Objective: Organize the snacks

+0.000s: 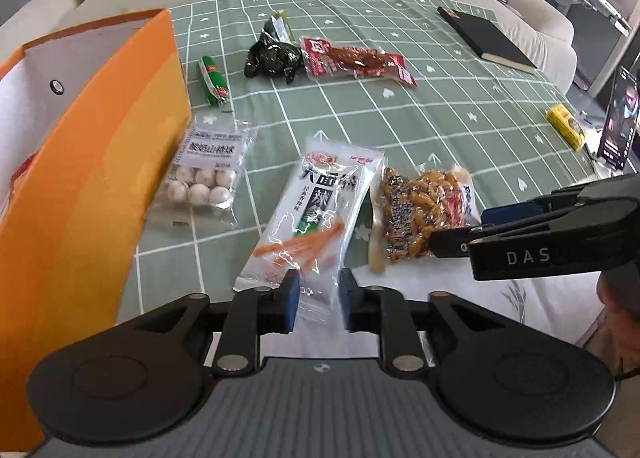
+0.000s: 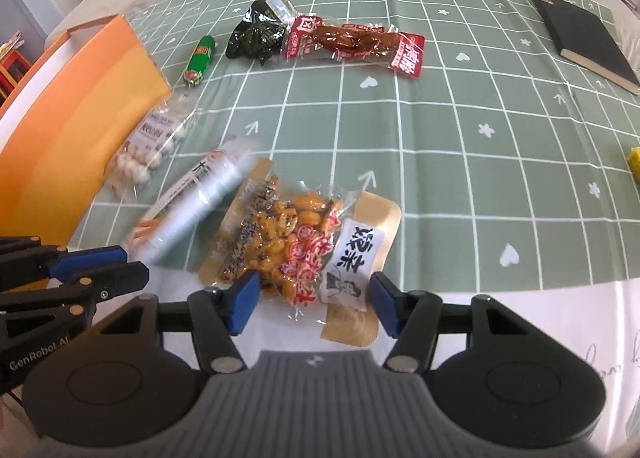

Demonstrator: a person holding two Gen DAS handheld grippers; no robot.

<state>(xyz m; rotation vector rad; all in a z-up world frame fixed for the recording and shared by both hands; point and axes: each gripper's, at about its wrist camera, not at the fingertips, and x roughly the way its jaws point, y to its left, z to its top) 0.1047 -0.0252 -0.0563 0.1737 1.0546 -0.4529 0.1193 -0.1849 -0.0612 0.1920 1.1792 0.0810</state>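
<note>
Left fingers (image 1: 318, 300) narrowly parted, right fingers (image 2: 312, 308) wide, glossy peanut packet (image 2: 296, 246) unheld

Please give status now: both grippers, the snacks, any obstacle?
Left gripper open over white packet. Right gripper open over peanut packet. Six snacks on cloth, orange box beside. Nothing in way.

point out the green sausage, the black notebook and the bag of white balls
green sausage (image 1: 213, 80), left wrist view, middle of its wrapper
black notebook (image 2: 585, 38), right wrist view, middle of its cover
bag of white balls (image 1: 202, 182), left wrist view, on the balls
</note>
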